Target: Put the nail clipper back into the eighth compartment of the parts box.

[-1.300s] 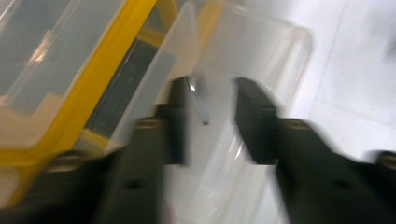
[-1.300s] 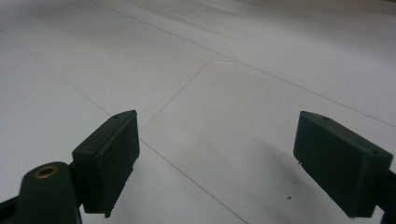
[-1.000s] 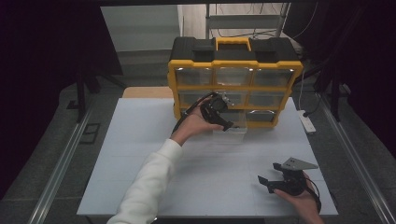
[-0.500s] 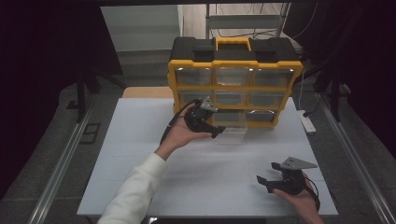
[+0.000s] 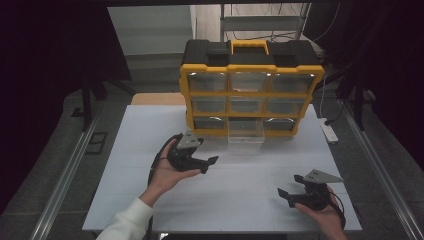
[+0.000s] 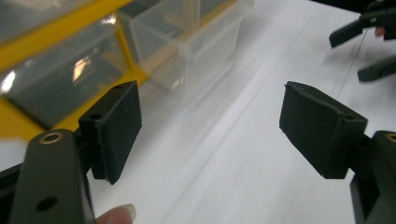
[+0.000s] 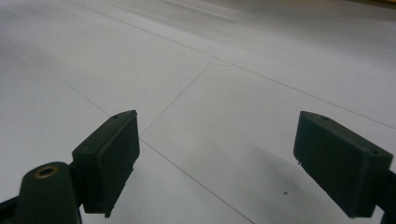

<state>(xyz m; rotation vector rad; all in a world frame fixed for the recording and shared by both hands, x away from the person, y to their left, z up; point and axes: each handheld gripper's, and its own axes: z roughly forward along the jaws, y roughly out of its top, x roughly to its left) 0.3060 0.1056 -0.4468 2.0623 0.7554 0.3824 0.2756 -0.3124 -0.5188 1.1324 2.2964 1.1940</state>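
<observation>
I see the white table [image 5: 150,150] carrying a yellow-framed organiser [image 5: 251,95] with clear drawers, standing at its far edge. The bottom-middle clear drawer [image 5: 245,136] is pulled out and juts forward over the table while the rest sit flush. My left tool [image 5: 205,165] is held just above the table, in front of the organiser's lower left corner, and points toward the right side of the table; the open drawer lies near it, a little beyond and to the right of its tips, apart from them. In the left gripper view that drawer [image 6: 196,42] sits ahead and to the upper left of the pads, with nothing between them. Its jaws have just been opening and now stand wide and empty. My right tool [image 5: 290,195] is at the near right corner, well apart from the drawer, jaws spread wide over bare table [image 7: 210,93], holding nothing.
</observation>
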